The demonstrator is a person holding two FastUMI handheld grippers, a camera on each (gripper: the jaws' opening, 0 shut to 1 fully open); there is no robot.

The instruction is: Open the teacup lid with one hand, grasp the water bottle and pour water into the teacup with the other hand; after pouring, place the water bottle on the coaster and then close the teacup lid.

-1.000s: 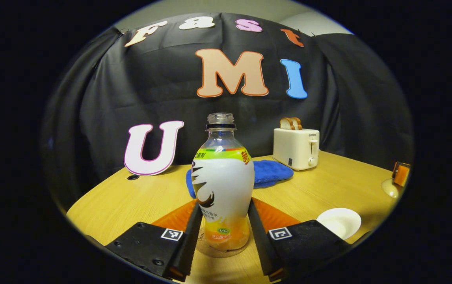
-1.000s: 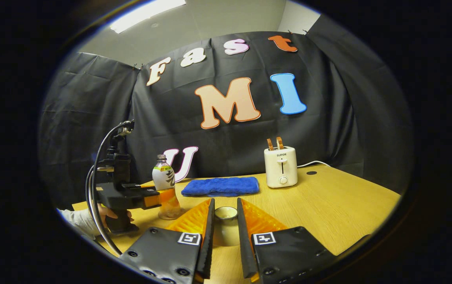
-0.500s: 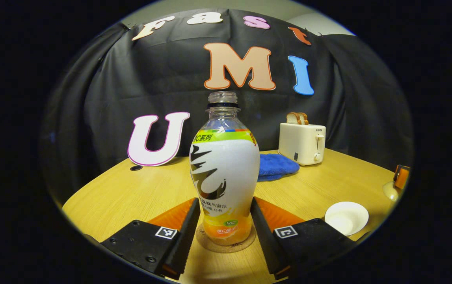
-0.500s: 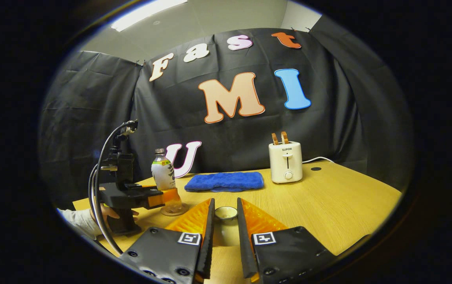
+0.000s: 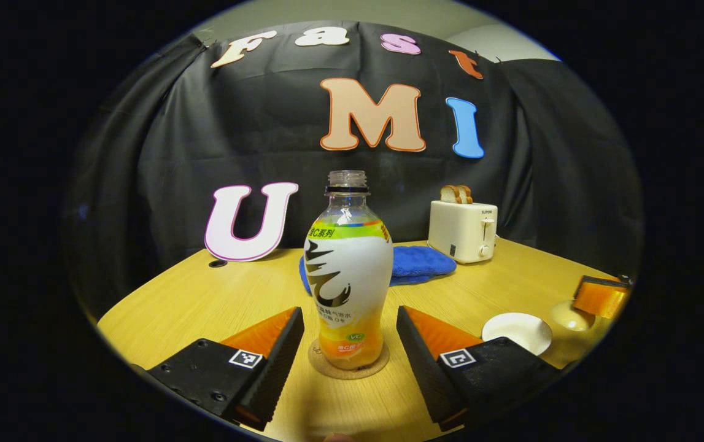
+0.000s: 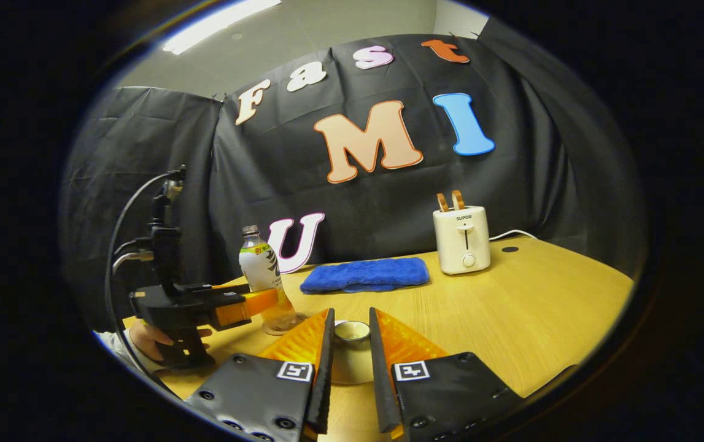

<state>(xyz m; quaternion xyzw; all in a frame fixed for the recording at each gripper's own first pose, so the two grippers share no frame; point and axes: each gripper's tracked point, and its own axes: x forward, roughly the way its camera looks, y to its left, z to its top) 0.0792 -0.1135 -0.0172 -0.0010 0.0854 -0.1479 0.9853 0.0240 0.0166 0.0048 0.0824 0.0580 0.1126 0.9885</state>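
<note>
Left gripper view: the left hand-held gripper [image 5: 347, 362] is spread wide, clear of the bottle [image 5: 347, 279] standing upright on the coaster [image 5: 348, 369].

Right gripper view: the right hand-held gripper [image 6: 350, 359] grips the lid [image 6: 352, 331] above the worktop [image 6: 511, 307].

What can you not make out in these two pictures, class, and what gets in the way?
- Left gripper view: the blue cloth is partly hidden behind the bottle.
- Left gripper view: the right gripper is cut off by the edge, so what it holds can't be seen here.
- Right gripper view: the lid is flanked by the jaws; its lower part is hidden.
- Right gripper view: the coaster under the bottle is too small to judge.
</note>
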